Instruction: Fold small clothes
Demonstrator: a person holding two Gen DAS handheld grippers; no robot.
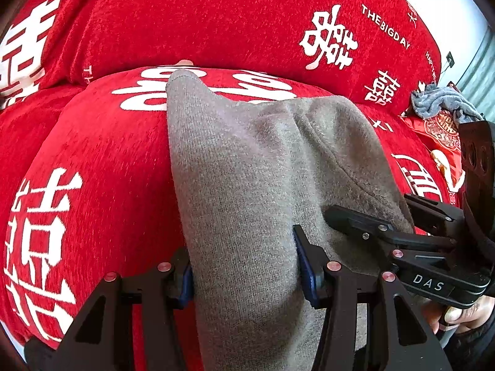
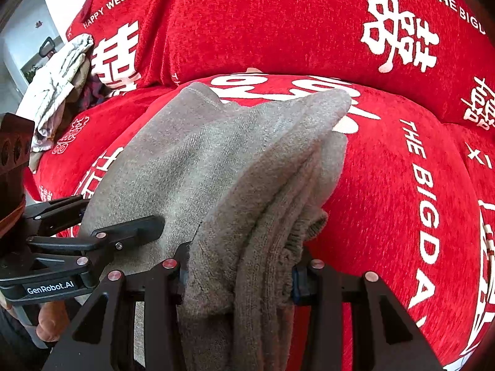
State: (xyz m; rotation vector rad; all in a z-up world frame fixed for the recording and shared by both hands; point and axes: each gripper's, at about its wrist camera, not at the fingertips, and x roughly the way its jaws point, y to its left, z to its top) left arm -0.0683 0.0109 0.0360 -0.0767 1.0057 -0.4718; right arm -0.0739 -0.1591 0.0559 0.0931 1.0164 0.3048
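Grey-brown knit garment (image 1: 247, 167), red sofa cover (image 1: 105, 154) with white characters, black tools with blue pads (image 1: 304, 266)

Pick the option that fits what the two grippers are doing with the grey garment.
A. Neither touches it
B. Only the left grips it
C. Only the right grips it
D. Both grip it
D: the grey garment is bunched between the fingers of the left gripper and of the right gripper, above the red cover.
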